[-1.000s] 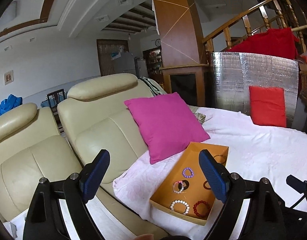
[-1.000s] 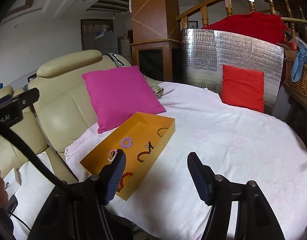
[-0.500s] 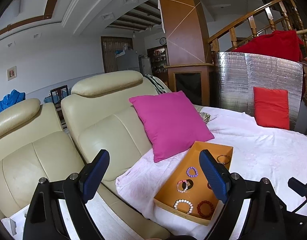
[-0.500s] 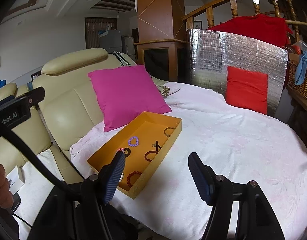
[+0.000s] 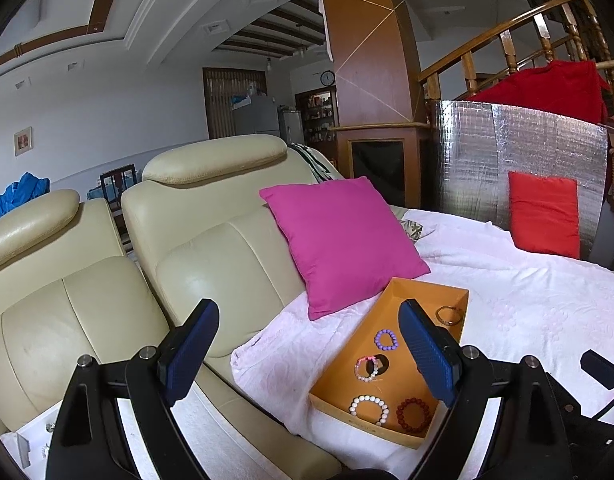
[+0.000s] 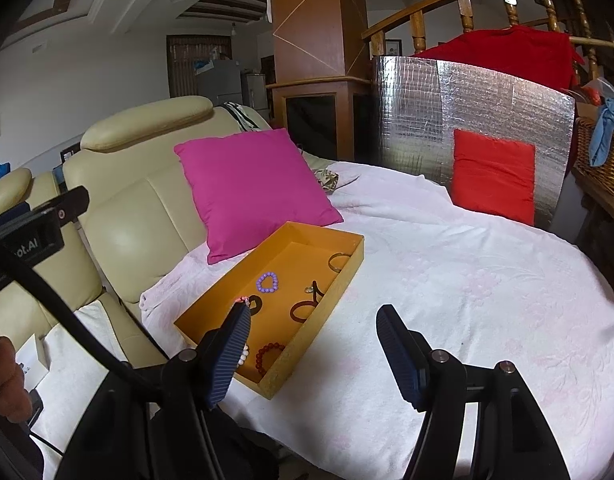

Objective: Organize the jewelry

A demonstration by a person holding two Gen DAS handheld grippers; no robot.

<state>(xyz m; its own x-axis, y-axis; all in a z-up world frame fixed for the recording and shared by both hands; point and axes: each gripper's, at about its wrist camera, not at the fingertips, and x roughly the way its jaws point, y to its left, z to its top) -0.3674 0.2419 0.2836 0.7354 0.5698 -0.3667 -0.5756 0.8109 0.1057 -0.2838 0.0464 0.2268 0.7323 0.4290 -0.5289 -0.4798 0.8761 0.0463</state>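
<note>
Right wrist view: the orange tray (image 6: pixel 349 266) of bracelets lies at lower centre on the white cloth, long axis running up-right, just ahead-left of the right gripper (image 6: pixel 313 350), spread and empty; the left gripper (image 5: pixel 309 354), also spread, looks farther off

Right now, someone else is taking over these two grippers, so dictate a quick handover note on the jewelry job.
Left gripper: open, empty, above the sofa edge.
Right gripper: open, empty, above the white cloth, beside the tray.
The orange tray sits on the cloth in front of the pink cushion. Inside it lie a purple bead bracelet, a white bead bracelet, a dark red bead bracelet, a pink-and-white bracelet, a metal bangle and a dark hair tie.
Done: nothing visibly sorted.
Left: all of it.
</note>
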